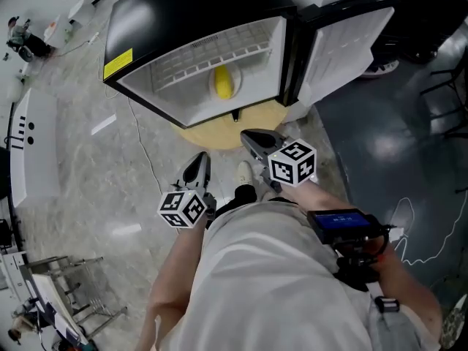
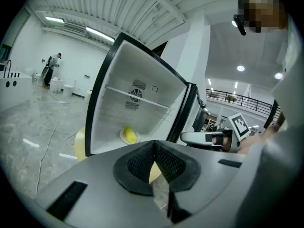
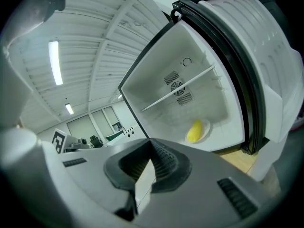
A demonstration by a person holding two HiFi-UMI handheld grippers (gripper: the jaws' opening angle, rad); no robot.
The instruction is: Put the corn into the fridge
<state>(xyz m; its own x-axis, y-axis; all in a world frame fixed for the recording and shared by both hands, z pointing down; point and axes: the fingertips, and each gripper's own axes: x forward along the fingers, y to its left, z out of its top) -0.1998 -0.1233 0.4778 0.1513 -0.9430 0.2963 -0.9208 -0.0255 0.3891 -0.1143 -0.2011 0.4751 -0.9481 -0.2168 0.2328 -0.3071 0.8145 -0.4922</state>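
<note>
A yellow corn cob (image 1: 224, 83) lies on a small white plate on the floor of the open fridge (image 1: 183, 20), under a wire shelf (image 1: 212, 53). The left gripper view shows the corn (image 2: 128, 134) low in the white compartment. In the right gripper view the corn (image 3: 194, 130) rests on its plate (image 3: 205, 128). The fridge door (image 1: 344, 42) stands open to the right. My left gripper (image 1: 197, 168) (image 2: 154, 147) is shut and empty, well short of the fridge. My right gripper (image 1: 257, 142) (image 3: 151, 146) is shut and empty too, just in front of the fridge opening.
The fridge stands on a round pale wooden base (image 1: 227, 129). A cable (image 1: 142, 145) runs over the marble floor at the left. A white counter (image 1: 33, 145) lines the left edge, and a metal rack (image 1: 66, 291) sits bottom left. A person (image 2: 51, 68) stands far off.
</note>
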